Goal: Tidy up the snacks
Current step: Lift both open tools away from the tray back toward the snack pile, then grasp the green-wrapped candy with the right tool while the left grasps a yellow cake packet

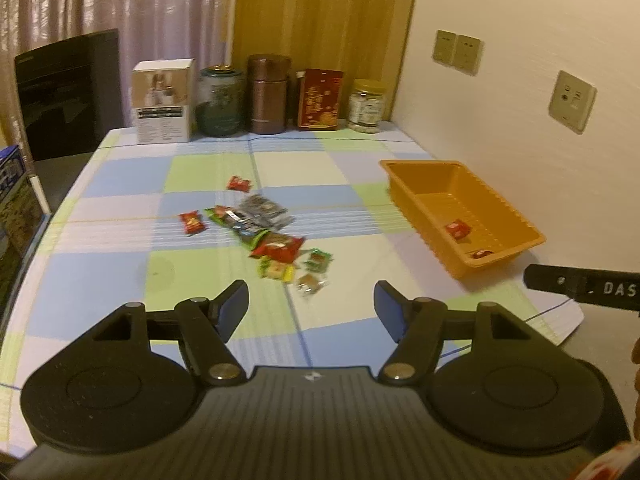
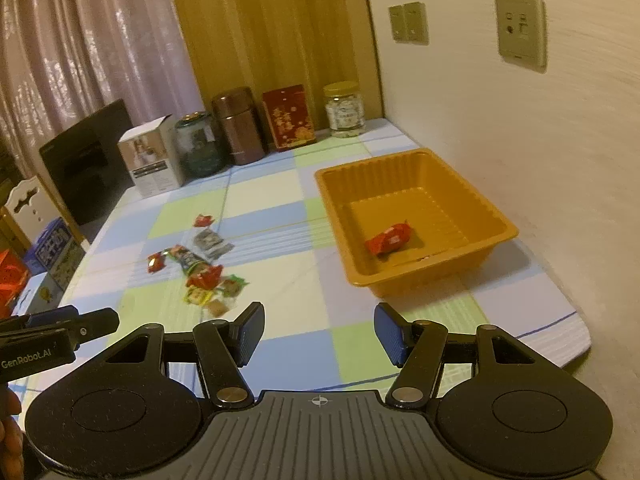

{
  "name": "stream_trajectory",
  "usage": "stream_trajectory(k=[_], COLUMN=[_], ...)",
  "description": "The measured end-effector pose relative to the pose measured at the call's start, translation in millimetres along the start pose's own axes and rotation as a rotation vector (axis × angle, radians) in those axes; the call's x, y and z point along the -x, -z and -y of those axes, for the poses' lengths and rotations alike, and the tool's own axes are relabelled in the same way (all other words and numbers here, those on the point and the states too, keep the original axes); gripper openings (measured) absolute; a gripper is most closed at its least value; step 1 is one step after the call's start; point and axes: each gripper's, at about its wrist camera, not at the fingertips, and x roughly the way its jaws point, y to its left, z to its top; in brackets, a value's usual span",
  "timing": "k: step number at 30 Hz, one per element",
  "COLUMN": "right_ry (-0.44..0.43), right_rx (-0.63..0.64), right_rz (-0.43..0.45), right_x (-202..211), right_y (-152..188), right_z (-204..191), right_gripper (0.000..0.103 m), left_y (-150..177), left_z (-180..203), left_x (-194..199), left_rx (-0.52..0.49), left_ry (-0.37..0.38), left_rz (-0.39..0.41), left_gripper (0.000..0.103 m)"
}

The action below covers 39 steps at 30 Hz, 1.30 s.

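Observation:
A pile of small snack packets [image 1: 264, 232] lies mid-table on the checked cloth; it also shows in the right wrist view [image 2: 200, 268]. An orange tray [image 1: 424, 182] stands at the right by the wall, with two red packets [image 1: 458, 229] inside. In the right wrist view the orange tray [image 2: 332, 204] holds a red packet [image 2: 390, 239]. My left gripper [image 1: 310, 312] is open and empty, above the near table, short of the pile. My right gripper [image 2: 318, 330] is open and empty, near the tray's front-left corner.
Along the table's back edge stand a white box [image 1: 163, 100], a green jar [image 1: 221, 100], a brown canister [image 1: 267, 94], a red box [image 1: 320, 100] and a clear jar [image 1: 366, 106]. A black chair [image 1: 68, 92] stands at the back left. The wall runs along the right.

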Motion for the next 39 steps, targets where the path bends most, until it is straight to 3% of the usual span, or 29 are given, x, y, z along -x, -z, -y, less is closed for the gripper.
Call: stream_trajectory(k=[21, 39], right_ry=[-0.047, -0.111], right_rx=[0.046, 0.128], right_rz=[0.000, -0.073], right_x=[-20, -147], right_y=[4, 0], right_z=[-26, -50], right_gripper=[0.061, 0.061], left_y=[4, -2], left_z=[-31, -64], left_x=[-11, -118], left_rx=[-0.006, -0.072], left_ry=[-0.051, 0.001], left_rz=[-0.012, -0.100], left_gripper=[0.066, 0.066])
